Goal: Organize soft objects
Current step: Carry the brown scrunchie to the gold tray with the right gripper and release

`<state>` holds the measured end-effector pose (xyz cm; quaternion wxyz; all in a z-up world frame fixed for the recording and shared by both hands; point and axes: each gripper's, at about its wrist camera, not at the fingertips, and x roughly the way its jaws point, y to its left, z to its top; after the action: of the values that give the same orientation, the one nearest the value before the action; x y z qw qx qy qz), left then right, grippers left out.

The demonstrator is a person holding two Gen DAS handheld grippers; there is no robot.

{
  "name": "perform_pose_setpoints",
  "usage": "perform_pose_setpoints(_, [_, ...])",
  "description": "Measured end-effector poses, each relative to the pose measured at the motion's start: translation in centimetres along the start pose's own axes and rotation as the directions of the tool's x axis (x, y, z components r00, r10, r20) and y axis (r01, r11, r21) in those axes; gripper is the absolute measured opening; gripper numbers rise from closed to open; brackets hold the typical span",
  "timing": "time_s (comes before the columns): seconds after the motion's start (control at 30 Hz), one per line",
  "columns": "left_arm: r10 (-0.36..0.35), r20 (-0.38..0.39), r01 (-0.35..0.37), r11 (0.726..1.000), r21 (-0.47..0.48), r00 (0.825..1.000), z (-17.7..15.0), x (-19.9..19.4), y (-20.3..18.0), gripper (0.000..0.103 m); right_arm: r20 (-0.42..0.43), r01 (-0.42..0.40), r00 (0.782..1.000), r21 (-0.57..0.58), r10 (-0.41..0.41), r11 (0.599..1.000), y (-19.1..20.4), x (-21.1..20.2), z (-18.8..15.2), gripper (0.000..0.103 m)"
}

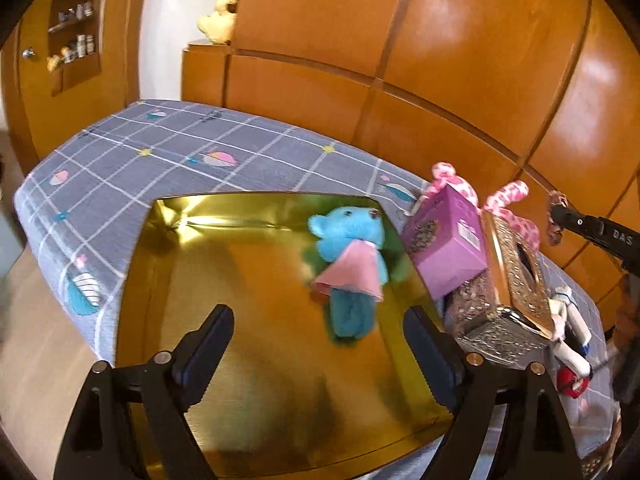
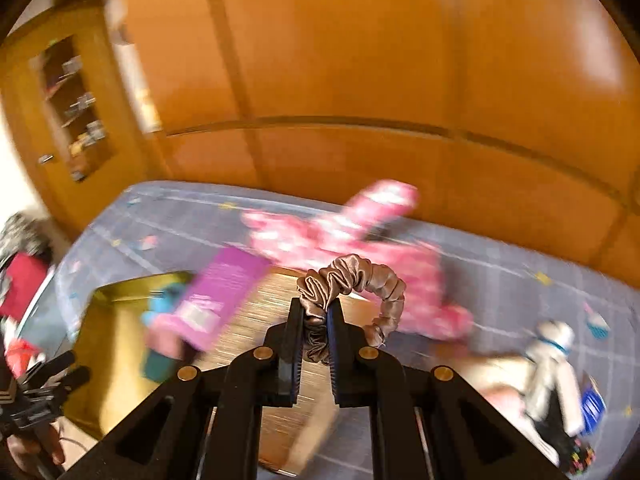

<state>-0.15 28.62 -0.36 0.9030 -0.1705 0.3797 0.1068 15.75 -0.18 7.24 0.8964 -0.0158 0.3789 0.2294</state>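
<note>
A blue teddy bear [image 1: 349,268] with a pink cloth lies in the gold tray [image 1: 224,280] on the bed. My left gripper [image 1: 320,324] is open and empty above the tray, just in front of the bear. My right gripper [image 2: 316,312] is shut on a beige satin scrunchie [image 2: 352,284] and holds it in the air above the bed; it also shows at the right edge of the left wrist view [image 1: 558,216]. A pink spotted plush [image 2: 360,236] lies behind the boxes. The right wrist view is blurred.
A purple box [image 1: 448,240] leans on an ornate gold tissue box [image 1: 516,280] right of the tray. A small white doll [image 1: 568,332] and a red toy [image 1: 574,382] lie at the right. The bed has a grey checked sheet [image 1: 160,152]. Wooden wardrobe panels [image 1: 440,60] stand behind.
</note>
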Motion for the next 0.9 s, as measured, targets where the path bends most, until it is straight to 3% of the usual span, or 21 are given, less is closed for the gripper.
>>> perform_pose_setpoints(0.1, [0.032, 0.012, -0.031, 0.999, -0.033, 0.999, 0.1, -0.3, 1.4, 0.088, -0.011, -0.108, 0.994, -0.094, 0.108, 0.990, 4.7, 1.1, 0.0, 0.009])
perform_pose_setpoints(0.2, [0.066, 0.034, -0.064, 0.996, -0.061, 0.997, 0.2, -0.8, 2.6, 0.088, -0.073, -0.250, 0.968, -0.193, 0.240, 0.949, 9.8, 2.1, -1.5, 0.010])
perform_pose_setpoints(0.37, [0.113, 0.087, -0.108, 0.992, -0.062, 0.990, 0.2, -1.6, 2.9, 0.090, -0.209, -0.369, 0.924, -0.283, 0.319, 0.885, 15.7, 4.5, -5.5, 0.011])
perform_pose_setpoints(0.5, [0.136, 0.114, -0.134, 0.991, -0.028, 0.984, 0.0, -1.9, 2.1, 0.092, -0.273, -0.379, 0.913, -0.292, 0.304, 0.878, 17.4, 6.6, -8.4, 0.018])
perform_pose_setpoints(0.57, [0.156, 0.122, -0.157, 0.988, -0.001, 0.980, -0.1, -1.8, 1.5, 0.093, -0.288, -0.378, 0.910, -0.278, 0.298, 0.883, 17.6, 6.9, -9.2, 0.031])
perform_pose_setpoints(0.67, [0.158, 0.118, -0.162, 0.987, 0.022, 0.980, -0.5, -1.6, 0.9, 0.093, -0.299, -0.385, 0.903, -0.242, 0.309, 0.891, 17.4, 7.1, -10.0, 0.042])
perform_pose_setpoints(0.9, [0.137, 0.112, -0.146, 0.987, 0.069, 0.984, -1.3, -1.4, -0.7, 0.093, -0.257, -0.346, 0.922, -0.216, 0.289, 0.913, 16.0, 5.7, -10.8, 0.043])
